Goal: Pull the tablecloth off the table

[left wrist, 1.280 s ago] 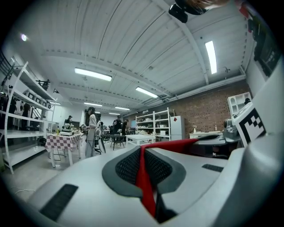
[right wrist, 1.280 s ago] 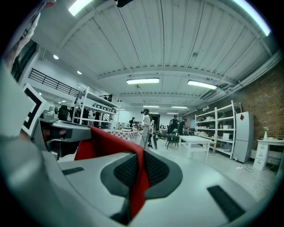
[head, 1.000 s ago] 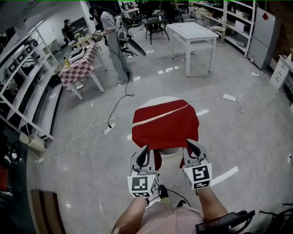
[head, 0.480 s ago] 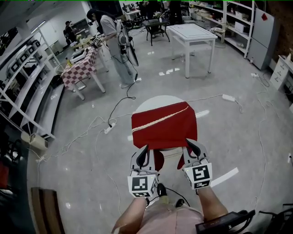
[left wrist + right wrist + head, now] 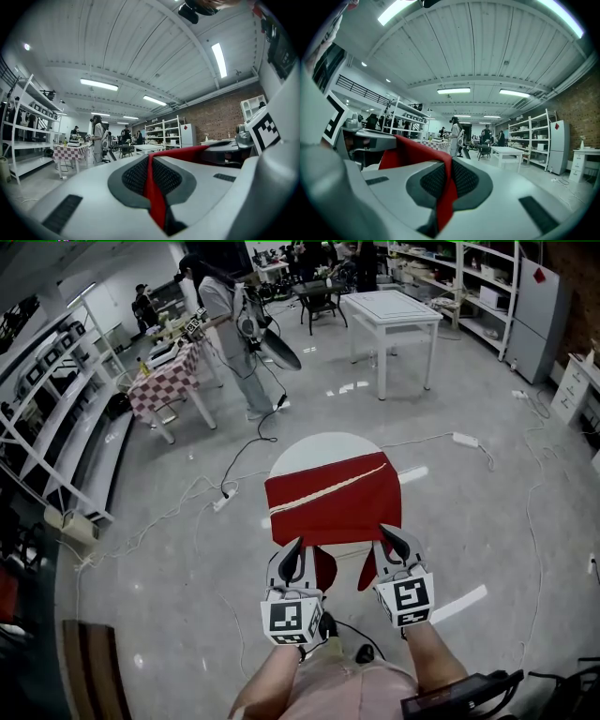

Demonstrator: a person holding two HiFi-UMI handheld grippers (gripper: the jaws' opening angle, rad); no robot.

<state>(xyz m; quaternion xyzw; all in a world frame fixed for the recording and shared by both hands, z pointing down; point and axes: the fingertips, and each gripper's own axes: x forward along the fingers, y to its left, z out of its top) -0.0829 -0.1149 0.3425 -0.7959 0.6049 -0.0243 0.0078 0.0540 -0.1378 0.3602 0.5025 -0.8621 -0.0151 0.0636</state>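
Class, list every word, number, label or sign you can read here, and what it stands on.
No words or numbers are legible anywhere.
Black-and-white square markers on the left gripper and right gripper: patterns, no text.
Red diamond sticker on the tall white cabinet: too small to read.

The left gripper and right gripper are pale grey, with black fingers and black-and-white marker cubes. The shirt is pink.
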